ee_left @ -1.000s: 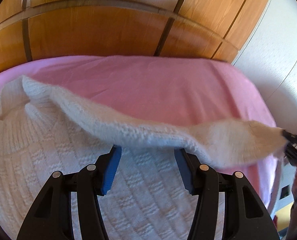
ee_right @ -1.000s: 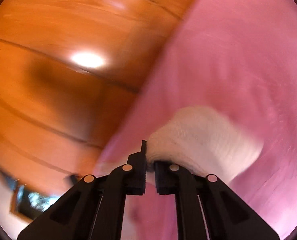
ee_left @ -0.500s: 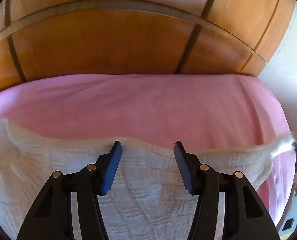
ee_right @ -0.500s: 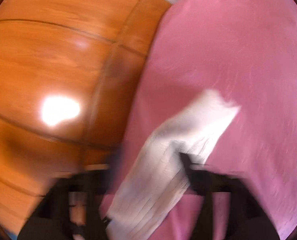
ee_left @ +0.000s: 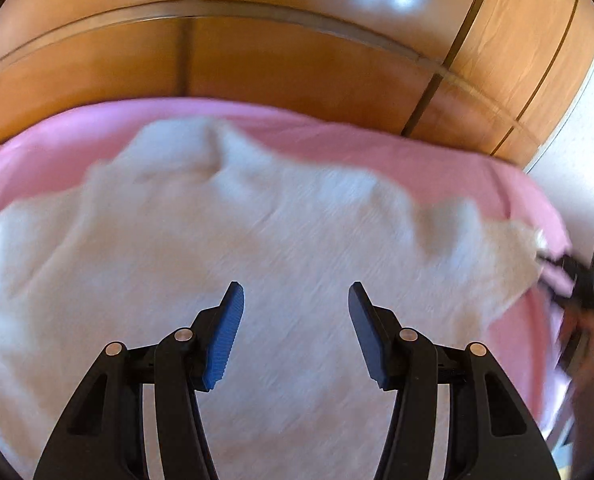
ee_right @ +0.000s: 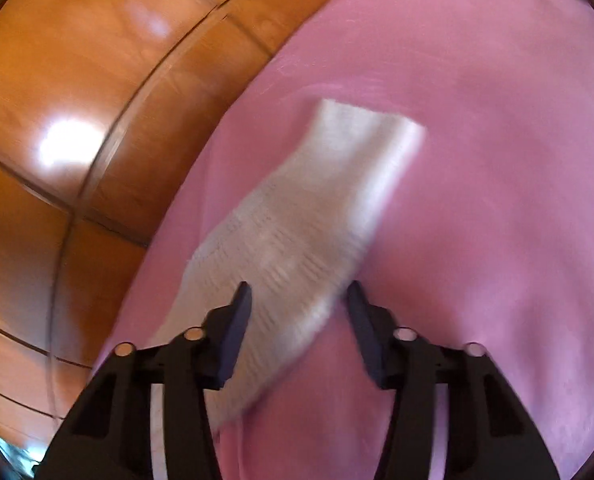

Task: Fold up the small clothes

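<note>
A white knitted sweater (ee_left: 237, 240) lies spread on the pink bedsheet (ee_left: 377, 148), blurred by motion. My left gripper (ee_left: 295, 308) is open and empty just above its body. In the right wrist view one sleeve (ee_right: 317, 208) lies flat on the pink sheet (ee_right: 497, 160), its cuff pointing away. My right gripper (ee_right: 299, 300) is open, its jaws standing either side of the sleeve's near part, gripping nothing. The right gripper also shows in the left wrist view (ee_left: 577, 288) at the sweater's right edge.
A glossy wooden headboard (ee_left: 297, 60) rises behind the bed and also shows in the right wrist view (ee_right: 77, 100). A white wall (ee_left: 585, 152) stands to the right of the bed's edge.
My right gripper opened and let go of the sleeve, which now lies flat on the sheet. My left gripper stayed open and the sweater now fills more of its view.
</note>
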Tool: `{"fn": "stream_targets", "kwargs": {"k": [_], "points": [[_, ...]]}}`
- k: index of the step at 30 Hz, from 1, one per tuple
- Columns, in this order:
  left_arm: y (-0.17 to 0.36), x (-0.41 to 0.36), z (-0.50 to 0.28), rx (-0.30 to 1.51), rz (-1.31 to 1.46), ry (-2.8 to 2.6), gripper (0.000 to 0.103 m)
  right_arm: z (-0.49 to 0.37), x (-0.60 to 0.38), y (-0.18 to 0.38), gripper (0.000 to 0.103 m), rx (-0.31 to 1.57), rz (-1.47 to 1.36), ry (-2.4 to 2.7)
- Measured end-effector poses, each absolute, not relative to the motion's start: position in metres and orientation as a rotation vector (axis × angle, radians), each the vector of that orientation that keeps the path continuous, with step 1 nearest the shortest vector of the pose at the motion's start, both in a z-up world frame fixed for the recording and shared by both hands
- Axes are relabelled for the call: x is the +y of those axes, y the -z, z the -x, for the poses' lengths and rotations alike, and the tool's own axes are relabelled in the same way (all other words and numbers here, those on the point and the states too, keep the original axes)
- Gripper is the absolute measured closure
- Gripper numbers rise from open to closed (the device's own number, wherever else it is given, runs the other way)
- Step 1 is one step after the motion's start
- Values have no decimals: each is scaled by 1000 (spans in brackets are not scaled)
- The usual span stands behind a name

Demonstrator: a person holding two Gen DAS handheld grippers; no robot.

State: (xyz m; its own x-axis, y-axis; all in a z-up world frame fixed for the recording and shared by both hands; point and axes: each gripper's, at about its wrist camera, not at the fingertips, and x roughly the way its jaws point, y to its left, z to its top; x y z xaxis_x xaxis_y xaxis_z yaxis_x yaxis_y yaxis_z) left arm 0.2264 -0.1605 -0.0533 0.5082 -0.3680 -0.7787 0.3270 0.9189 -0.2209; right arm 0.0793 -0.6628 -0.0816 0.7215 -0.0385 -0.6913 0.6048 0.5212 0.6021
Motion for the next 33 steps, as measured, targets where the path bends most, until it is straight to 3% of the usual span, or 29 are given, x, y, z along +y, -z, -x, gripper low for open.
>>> {"fn": "stream_targets", "kwargs": {"k": [1, 7, 12, 13, 15, 16, 17, 20, 25, 33], "points": [[55, -154, -219, 951, 34, 406, 50, -88, -661, 80, 98, 716, -915, 439], [72, -82, -177, 1012, 54, 279, 50, -50, -661, 35, 98, 662, -699, 610], [67, -34, -144, 1019, 110, 219, 50, -18, -673, 77, 98, 799, -677, 749], [64, -27, -138, 1013, 122, 216, 50, -16, -668, 74, 96, 782, -663, 735], [53, -1, -123, 997, 162, 195, 50, -13, -659, 67, 76, 764, -676, 709], [48, 10, -118, 989, 180, 185, 48, -9, -652, 60, 57, 743, -668, 697], [44, 21, -112, 980, 195, 171, 39, -7, -642, 51, 55, 721, -653, 665], [34, 58, -87, 948, 239, 119, 38, -7, -605, 36, 46, 728, -607, 523], [46, 113, -39, 983, 356, 124, 38, 3, -505, 33, 46, 826, -593, 77], [75, 119, 21, 1067, 466, 334, 40, 15, -397, 77, 48, 1008, -599, -244]]}}
